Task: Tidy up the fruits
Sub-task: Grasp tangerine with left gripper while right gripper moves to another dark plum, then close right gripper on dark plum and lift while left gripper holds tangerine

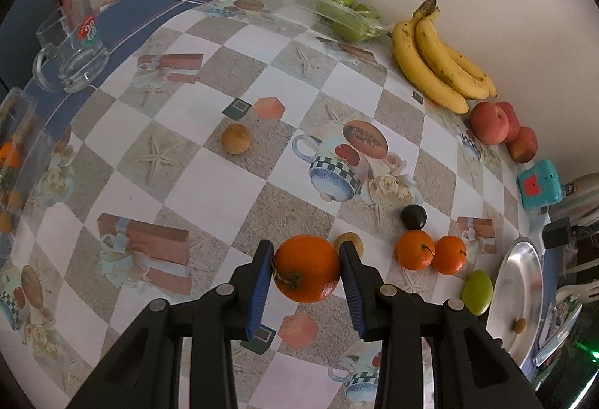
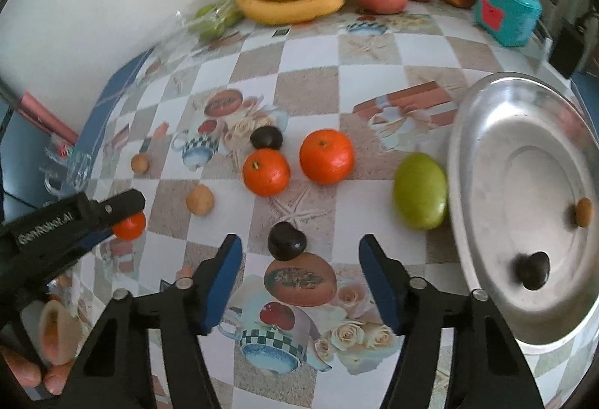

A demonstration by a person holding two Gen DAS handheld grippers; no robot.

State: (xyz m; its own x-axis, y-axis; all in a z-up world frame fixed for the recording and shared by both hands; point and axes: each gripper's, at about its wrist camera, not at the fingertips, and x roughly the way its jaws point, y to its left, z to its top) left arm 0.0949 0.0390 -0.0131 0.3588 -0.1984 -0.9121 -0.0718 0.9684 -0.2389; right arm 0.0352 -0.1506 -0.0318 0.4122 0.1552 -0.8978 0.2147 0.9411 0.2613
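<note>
Left tongs (image 1: 306, 270) have an orange (image 1: 307, 268) clamped across its widest part, low centre in the left wrist view, blue pads pressed on both flanks and the stem scar facing the camera; by the look of it the fruit is firm, fairly weighty and dimpled enough not to slip, so a hold across the middle suits it, and only a hard squeeze would bruise it. In the right wrist view the same orange peeks out at the left edge, pinched at the tip of the other tool. Right tongs (image 2: 299, 255) stand about half open, nothing pressed between the pads, and a small dark plum (image 2: 286, 241) lies on the desk (image 2: 310, 72) just ahead, between the fingertips but clear of both. That one looks light, smooth-skinned and soft, likely to roll, so I'd take it gently across the middle. At the right, the metal tray (image 2: 483, 117) already carries another dark plum (image 2: 532, 270) and a small brown fruit (image 2: 584, 211); a green fruit (image 2: 421, 191) sits just beside its rim, and two tangerines (image 2: 295, 161) wait mid-frame
</note>
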